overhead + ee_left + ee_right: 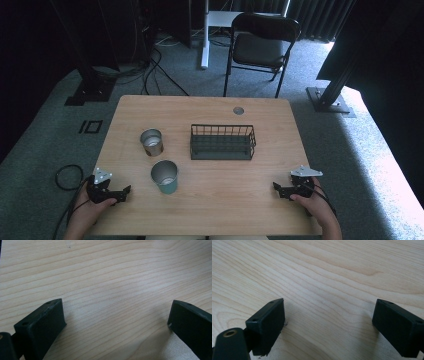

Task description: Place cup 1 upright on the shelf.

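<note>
Left gripper [118, 193] held low at the near left of the wooden table [210, 200], jaws spread wide with nothing between them; in the left gripper view [116, 317] just bare wood grain between the two black jaws. Right gripper [280, 189] likewise at the near right of the table, jaws wide apart and holding nothing, again with plain tabletop between them in the right gripper view [328, 317]. Grey three-cornered plate on top of each, cable trailing off the left one toward the floor. Closest to the left gripper, just beyond and to its right: a teal cup [165, 176], upright, metal-grey inside, seemingly empty from the high view. Farther back and slightly left, apart from the first: a steel cup [151, 142], also upright, interior bright and reflective, contents impossible to tell. Right of the steel cup, near the middle of the table: a dark wire basket [222, 142], open-topped, nothing visible inside. Both cups well apart from the right gripper. No readable label, brand or writing on either cup or on the basket at this size. Small round grommet [238, 110] set in the far part of the tabletop. Black folding chair [260, 47] beyond the far edge, on grey carpet.
</note>
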`<state>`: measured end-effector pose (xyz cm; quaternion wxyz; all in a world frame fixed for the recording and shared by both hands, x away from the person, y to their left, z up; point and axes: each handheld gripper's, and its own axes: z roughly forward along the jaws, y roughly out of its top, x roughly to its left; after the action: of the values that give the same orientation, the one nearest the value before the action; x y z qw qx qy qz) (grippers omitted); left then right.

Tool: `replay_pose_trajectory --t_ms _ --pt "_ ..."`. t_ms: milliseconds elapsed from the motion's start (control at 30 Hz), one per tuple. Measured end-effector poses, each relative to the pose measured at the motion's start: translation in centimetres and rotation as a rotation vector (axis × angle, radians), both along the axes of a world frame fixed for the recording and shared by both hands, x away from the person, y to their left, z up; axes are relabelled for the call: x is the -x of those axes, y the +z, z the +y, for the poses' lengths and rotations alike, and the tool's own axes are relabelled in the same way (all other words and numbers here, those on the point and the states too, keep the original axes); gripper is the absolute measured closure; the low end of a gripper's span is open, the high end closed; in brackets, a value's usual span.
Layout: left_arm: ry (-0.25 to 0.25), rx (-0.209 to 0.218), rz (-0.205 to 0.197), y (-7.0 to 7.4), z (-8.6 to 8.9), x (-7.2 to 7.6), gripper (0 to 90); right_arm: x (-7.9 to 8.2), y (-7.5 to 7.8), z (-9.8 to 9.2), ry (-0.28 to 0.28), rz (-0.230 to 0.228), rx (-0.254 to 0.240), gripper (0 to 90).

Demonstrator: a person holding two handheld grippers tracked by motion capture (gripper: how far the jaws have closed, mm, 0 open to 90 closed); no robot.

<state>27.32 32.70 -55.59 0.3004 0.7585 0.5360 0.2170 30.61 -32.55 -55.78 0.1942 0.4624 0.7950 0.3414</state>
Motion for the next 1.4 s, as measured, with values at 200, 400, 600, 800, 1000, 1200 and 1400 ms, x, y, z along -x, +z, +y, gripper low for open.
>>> replay_pose_trajectory --t_ms 200,400,600,800,1000,1200,1400 --pt "0.000 0.000 0.000 0.0 0.0 0.0 1.5 0.0 0.0 0.0 0.000 0.000 0.000 10.6" --pt "0.000 0.000 0.000 0.0 0.0 0.0 1.5 0.0 0.0 0.0 -0.002 -0.001 0.000 10.7" --pt "0.000 0.000 0.001 0.0 0.0 0.0 1.5 0.2 0.0 0.1 0.005 -0.002 0.000 10.7" --pt "0.001 0.000 0.000 0.0 0.0 0.0 1.5 0.3 0.1 0.7 0.041 -0.003 -0.022 10.8" --pt "0.000 0.000 0.001 0.0 0.0 0.0 1.5 0.1 0.6 1.6 0.068 -0.021 -0.033 10.8" --pt "0.001 0.001 0.000 0.0 0.0 0.0 1.5 -0.1 1.0 2.5 0.105 -0.033 -0.038 10.8" --pt "0.000 0.000 0.000 0.0 0.0 0.0 1.5 -0.3 1.6 3.8 0.148 -0.049 -0.043 10.8"
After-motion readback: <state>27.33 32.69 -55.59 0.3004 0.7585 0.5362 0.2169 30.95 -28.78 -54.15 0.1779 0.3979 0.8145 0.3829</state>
